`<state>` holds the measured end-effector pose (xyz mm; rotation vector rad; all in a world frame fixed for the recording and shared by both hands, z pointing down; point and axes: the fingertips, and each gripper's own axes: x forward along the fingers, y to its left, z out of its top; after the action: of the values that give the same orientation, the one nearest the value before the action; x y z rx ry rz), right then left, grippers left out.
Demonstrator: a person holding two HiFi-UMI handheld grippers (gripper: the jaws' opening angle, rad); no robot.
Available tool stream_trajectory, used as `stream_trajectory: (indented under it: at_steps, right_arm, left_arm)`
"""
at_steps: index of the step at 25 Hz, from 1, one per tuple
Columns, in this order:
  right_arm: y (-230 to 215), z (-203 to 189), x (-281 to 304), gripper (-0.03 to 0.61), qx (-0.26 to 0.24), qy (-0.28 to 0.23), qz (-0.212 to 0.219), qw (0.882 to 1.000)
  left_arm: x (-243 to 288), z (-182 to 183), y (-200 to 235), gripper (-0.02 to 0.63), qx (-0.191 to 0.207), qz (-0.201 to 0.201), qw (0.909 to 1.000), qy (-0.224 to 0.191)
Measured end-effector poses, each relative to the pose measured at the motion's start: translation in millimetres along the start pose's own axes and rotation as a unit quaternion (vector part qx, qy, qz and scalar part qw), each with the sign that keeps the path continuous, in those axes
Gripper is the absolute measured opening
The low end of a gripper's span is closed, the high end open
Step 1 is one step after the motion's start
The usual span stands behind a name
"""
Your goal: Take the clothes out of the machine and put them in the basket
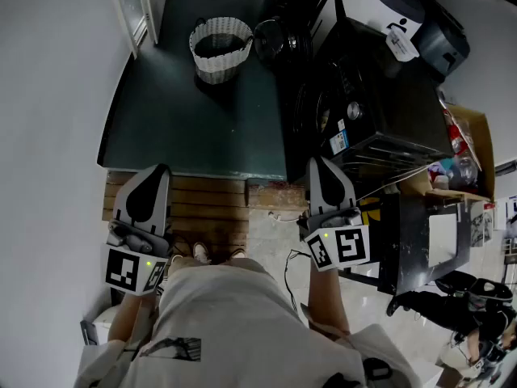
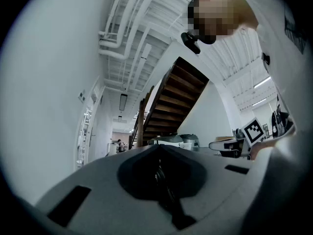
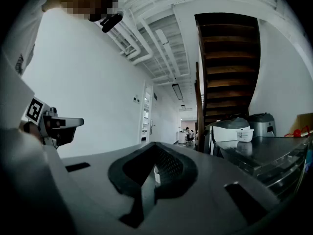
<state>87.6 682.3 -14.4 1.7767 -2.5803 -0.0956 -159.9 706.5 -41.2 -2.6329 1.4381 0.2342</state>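
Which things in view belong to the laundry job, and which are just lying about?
Job in hand:
- white woven basket
- black machine
- left gripper and right gripper, both shut and empty

Lying about:
- cardboard box
- white-and-grey appliance

Dark green floor (image 1: pixel 186 128), white woven round basket (image 1: pixel 220 48) standing on it, black boxy machine (image 1: pixel 355 111) near the basket, brown wooden plank strip (image 1: pixel 210 204) along its near edge.

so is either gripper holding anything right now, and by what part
Nothing is held: the left gripper and the right gripper are both shut and empty.
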Motion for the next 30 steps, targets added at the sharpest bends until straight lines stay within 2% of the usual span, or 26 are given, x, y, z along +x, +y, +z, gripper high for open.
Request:
stream_trajectory:
  at_steps: [6, 12, 16, 22, 25, 30]
  right_arm:
    - [8.9, 1.7, -2.0, 0.012, 0.001, -0.001, 0.005, 1.0]
    - [25.6, 3.1, -5.7, 0.018, 0.033, -0.015, 0.045, 0.998]
    - [30.1, -1.3, -4.6, 0.21, 0.031, -0.004, 0.045, 0.998]
    - [37.6, -5.6, 4.7, 0.411, 0.037, -0.003, 0.052, 0.998]
    - [47.7, -9.6, 14.1, 0.444, 0.017, 0.011, 0.053, 0.998]
    - [57.2, -12.5, 27.1, 0.445, -0.008, 0.027, 0.023, 0.999]
  left_arm:
    - [-7.0, 3.4, 0.4, 0.012, 0.002, -0.003, 1.0, 0.0]
    - [-12.9, 2.3, 2.4, 0.012, -0.003, -0.005, 1.0, 0.0]
    - [-19.2, -3.2, 5.1, 0.012, -0.012, -0.008, 0.9999, 0.004]
    - [-27.6, -15.1, 21.3, 0.012, -0.028, -0.01, 0.9995, 0.012]
    - [-33.5, -22.5, 35.3, 0.012, -0.036, -0.01, 0.9992, 0.013]
    - [-34.1, -34.7, 58.7, 0.012, -0.045, -0.024, 0.9984, 0.023]
